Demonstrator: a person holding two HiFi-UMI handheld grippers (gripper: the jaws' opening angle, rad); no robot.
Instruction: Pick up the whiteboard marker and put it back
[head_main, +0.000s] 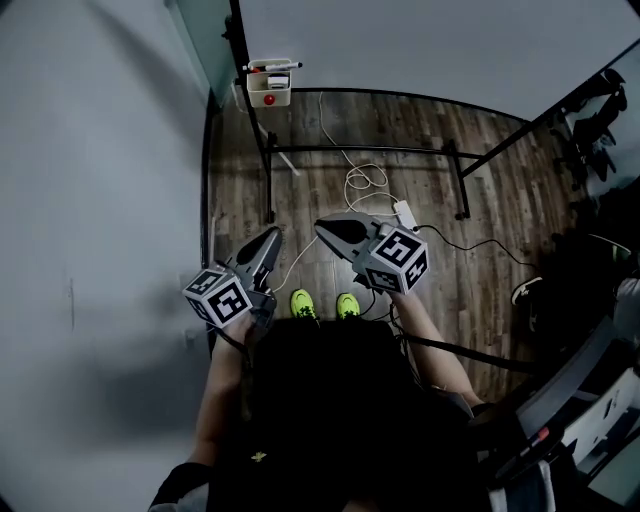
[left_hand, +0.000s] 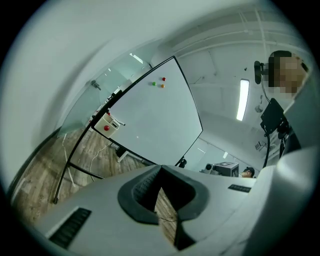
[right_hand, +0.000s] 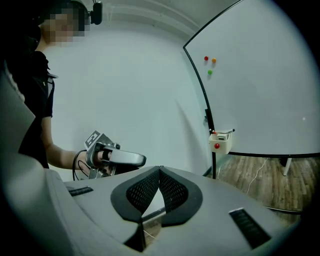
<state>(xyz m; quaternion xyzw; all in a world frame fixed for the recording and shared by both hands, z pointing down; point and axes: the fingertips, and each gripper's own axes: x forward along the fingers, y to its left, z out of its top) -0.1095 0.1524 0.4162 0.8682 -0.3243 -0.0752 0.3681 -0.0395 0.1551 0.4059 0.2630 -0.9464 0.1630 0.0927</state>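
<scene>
The whiteboard marker (head_main: 270, 65) lies across the top of a small white box (head_main: 269, 92) with a red button, fixed at the whiteboard's lower corner. In the right gripper view the marker (right_hand: 226, 132) sits on that box (right_hand: 220, 143), far ahead of the jaws. My left gripper (head_main: 272, 238) and right gripper (head_main: 324, 226) are held side by side at waist height, well short of the board. Both are shut with nothing between the jaws: the left gripper's (left_hand: 161, 168) tips meet, and so do the right gripper's (right_hand: 160, 169). The left gripper (right_hand: 143, 160) also shows in the right gripper view.
The whiteboard (right_hand: 265, 85) stands on a black frame (head_main: 360, 150) over wooden floor, with coloured magnets (right_hand: 209, 64) on it. White cables and an adapter (head_main: 404, 212) lie on the floor ahead. A plain wall (head_main: 100, 200) runs along the left. Dark equipment (head_main: 590, 400) stands at the right.
</scene>
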